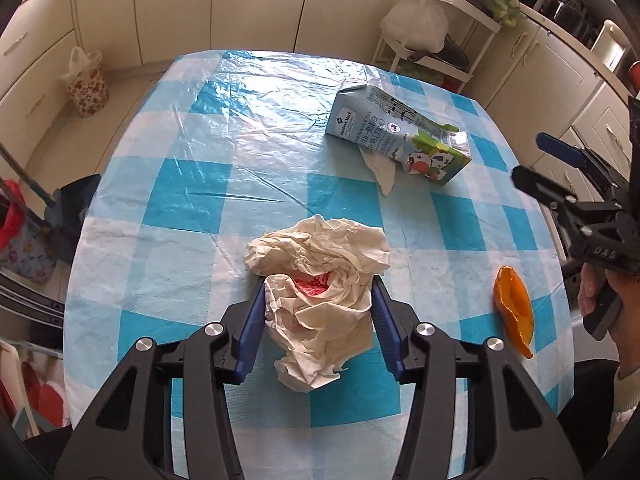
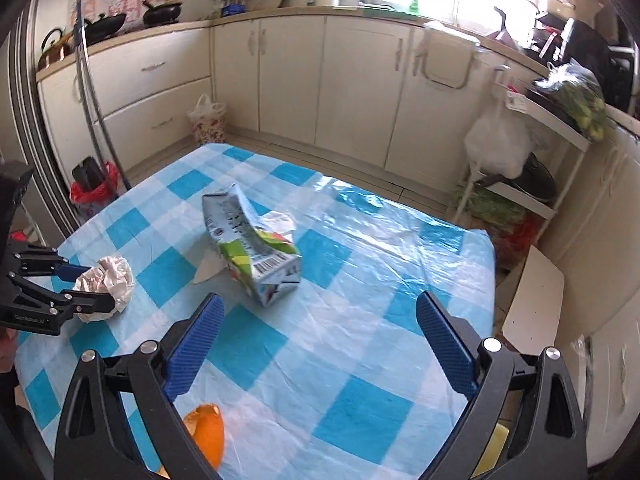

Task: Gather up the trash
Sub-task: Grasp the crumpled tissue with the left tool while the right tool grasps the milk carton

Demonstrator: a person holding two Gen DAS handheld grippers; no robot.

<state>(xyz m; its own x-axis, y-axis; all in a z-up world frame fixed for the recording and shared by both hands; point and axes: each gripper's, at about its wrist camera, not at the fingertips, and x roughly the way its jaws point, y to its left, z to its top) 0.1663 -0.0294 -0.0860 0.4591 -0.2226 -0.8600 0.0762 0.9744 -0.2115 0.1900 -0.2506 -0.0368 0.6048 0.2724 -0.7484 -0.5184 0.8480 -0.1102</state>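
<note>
The left tongs (image 1: 318, 300) clamp the crumpled tissue (image 1: 320, 280) on the checked table (image 1: 200, 200), squeezing it into one liftable wad, while the right tongs (image 2: 320, 320) hang apart, angled toward the crushed milk carton (image 2: 252, 244).

We note table (image 1: 192, 184) under blue-white checked plastic cloth. On it: crumpled tissue wad (image 1: 320, 276), crushed milk carton (image 1: 400, 136) over flat white paper scrap (image 1: 382, 172), orange peel (image 1: 514, 312) near edge.

Tablecloth (image 1: 192, 184): blue-and-white check. Crumpled tissue (image 1: 320, 280): cream, red-stained. Peel (image 1: 514, 308): orange. Carton (image 1: 396, 132): pale blue, green.
</note>
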